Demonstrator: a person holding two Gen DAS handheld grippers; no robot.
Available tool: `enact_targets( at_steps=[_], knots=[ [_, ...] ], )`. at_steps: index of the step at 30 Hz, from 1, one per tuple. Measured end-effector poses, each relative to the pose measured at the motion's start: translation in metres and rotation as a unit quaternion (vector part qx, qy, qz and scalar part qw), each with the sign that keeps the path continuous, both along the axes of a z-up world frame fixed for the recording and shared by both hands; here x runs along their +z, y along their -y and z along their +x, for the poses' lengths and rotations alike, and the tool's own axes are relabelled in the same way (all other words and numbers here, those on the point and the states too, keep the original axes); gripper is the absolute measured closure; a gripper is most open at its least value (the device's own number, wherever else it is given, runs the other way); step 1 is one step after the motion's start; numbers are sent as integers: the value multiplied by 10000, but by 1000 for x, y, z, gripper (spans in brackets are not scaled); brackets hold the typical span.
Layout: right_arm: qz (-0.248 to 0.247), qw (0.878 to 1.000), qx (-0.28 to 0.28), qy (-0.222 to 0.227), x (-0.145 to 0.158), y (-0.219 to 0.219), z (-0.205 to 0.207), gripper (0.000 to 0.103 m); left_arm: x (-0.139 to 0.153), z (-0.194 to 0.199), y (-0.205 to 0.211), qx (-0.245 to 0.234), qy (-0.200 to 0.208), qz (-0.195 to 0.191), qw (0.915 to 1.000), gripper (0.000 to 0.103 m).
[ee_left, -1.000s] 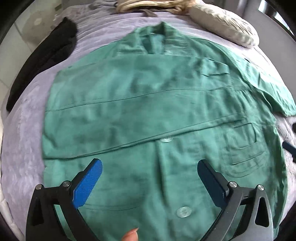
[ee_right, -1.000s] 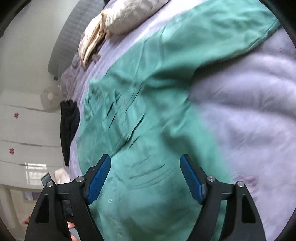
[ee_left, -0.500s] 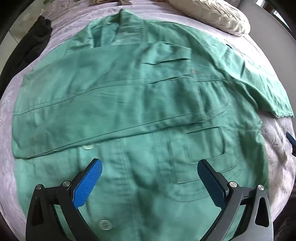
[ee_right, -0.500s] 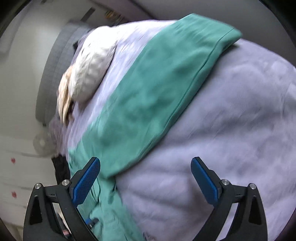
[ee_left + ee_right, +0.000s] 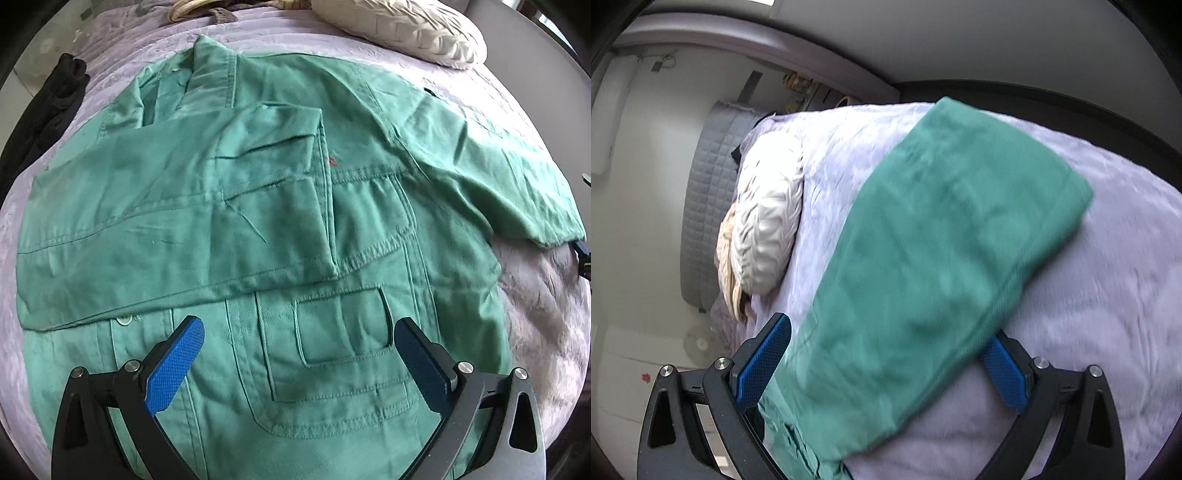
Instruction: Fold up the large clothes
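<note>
The large green cotton work jacket [image 5: 280,229] lies front-up on the lilac quilted bedspread [image 5: 535,314], its unfolded sleeve [image 5: 934,258] running away between the right gripper [image 5: 886,365]'s wide-apart jaws, nearer than the left gripper [image 5: 299,354], also agape, over the hem.

The green jacket [image 5: 280,206] is matt woven cloth with stitched seams; the bed [image 5: 535,332] wears a soft lilac cover; the hand-held gripper [image 5: 299,354] has knurled blue pads on black plastic
</note>
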State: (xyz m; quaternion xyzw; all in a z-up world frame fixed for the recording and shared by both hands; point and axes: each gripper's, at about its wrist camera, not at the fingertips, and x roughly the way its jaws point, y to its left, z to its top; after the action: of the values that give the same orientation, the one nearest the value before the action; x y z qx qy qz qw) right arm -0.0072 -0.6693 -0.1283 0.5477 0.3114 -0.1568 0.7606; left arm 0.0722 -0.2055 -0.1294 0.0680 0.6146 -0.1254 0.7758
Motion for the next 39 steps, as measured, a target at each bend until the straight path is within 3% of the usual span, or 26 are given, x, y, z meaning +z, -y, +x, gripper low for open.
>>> enact_targets(
  at_steps=[5,7,9,11,14,19,23,27,30,34,39],
  knots=[
    [422,9988,-261,38,-11,12,8,6,1,13,-1,191,47,71,9998,0],
    [504,9982,-325,25,-12,12,10,25,6,16,-2,270,150,113,9995,0],
    [685,9970,-356,-2,-17,13,12,68,8,25,-5,299,209,104,9993,0],
    [771,9959,-477,-17,-22,13,13,97,8,33,-14,311,233,74,9992,0],
    [789,9957,-474,135,-19,9,15,97,8,39,-25,331,299,108,9989,0],
    [319,9984,191,435,16,-22,39,98,-1,45,-51,491,322,180,9981,0],
    [-64,9950,789,612,45,-64,67,97,-5,47,-75,714,300,178,9968,0],
    [-552,9837,1541,741,72,-127,101,97,-4,51,-109,1015,234,-88,9945,0],
    [-1125,9640,2284,765,92,-193,131,97,-3,51,-136,1133,320,-71,9930,0],
    [-1730,9263,3260,751,100,-293,162,97,-3,55,-182,1394,350,-30,9896,0],
    [-2079,8823,4205,386,63,-411,187,97,-5,61,-233,1767,459,45,9832,0]
  ],
)
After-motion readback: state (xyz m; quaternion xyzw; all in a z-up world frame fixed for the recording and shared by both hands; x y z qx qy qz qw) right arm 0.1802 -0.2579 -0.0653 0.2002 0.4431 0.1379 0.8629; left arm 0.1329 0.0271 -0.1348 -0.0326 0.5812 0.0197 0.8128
